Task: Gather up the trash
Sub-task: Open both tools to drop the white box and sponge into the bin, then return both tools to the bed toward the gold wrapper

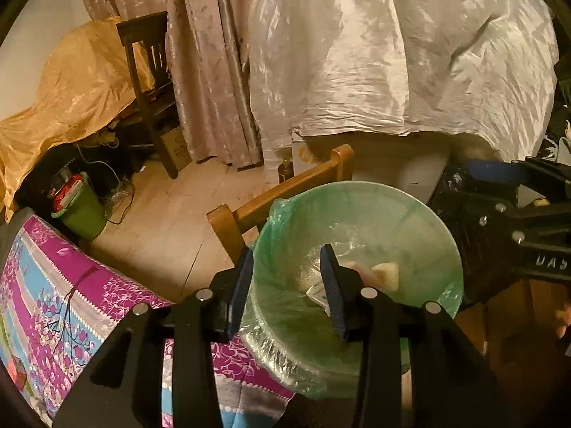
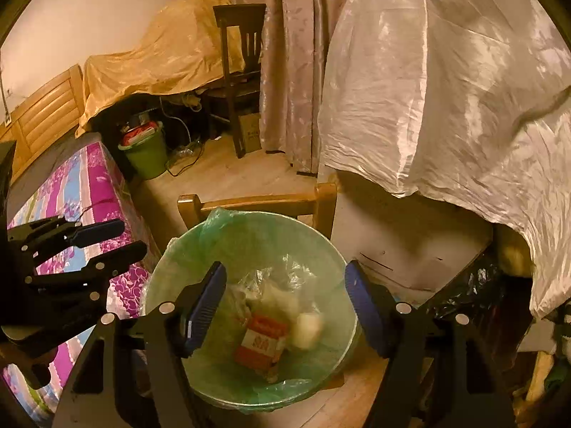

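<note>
Our right gripper (image 2: 285, 306) stands wide over the bin, its blue pads (image 2: 205, 306) well apart with nothing between them. Straight below its gap lie a red packet (image 2: 262, 340), a pale blurred lump (image 2: 307, 330) just beside it, and crumpled clear plastic (image 2: 271, 281), all resting in the bottom of the green-lined bin (image 2: 249, 228). Our left gripper (image 1: 287, 285) is parted more narrowly and holds nothing either; it hangs over the near left part of the bin's rim, its left finger outside the liner and its right finger inside the bowl.

So the trash we can see is already in the bin, and we judge this drop as done.

The risks come from pulling back. The liner's loose edge (image 1: 282, 210) bunches up close to our left finger; if we lift away carelessly, a pad could snag the thin film and drag the liner off the rim, or tip the light bin. The wooden chair (image 1: 285, 185) stands right behind the bin, so a push forward could knock the bin against it. Our two grippers also hang near each other over one opening, and swinging either sideways could make them collide.
</note>
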### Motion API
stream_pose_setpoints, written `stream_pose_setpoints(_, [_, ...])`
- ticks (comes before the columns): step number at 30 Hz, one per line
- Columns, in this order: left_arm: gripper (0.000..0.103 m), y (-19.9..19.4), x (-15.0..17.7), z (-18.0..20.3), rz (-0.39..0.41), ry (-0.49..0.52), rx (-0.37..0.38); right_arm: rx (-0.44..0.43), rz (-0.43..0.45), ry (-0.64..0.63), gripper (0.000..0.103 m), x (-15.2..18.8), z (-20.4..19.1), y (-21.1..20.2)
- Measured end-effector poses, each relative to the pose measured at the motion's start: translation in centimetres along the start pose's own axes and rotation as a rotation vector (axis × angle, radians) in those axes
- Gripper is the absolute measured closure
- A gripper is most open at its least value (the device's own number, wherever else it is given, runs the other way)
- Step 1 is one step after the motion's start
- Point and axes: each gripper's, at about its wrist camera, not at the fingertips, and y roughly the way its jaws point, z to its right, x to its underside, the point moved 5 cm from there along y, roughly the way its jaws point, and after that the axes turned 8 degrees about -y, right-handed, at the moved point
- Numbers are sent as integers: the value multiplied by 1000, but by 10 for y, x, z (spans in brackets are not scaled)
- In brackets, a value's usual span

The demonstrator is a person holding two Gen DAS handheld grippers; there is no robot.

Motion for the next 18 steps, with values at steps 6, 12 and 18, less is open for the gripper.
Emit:
stream_pose_setpoints(6, [65, -10, 11, -6, 12, 1, -28, -9, 23, 10, 35, -2, -5, -4])
stream_pose_setpoints(12, [65, -35, 27, -37, 48, -78, -107, -40, 126, -6, 36, -9, -35, -25])
stream_pose_setpoints(18, [65, -72, 51, -93, 101, -217, -228, -60, 282, -47, 36, -19, -86, -58])
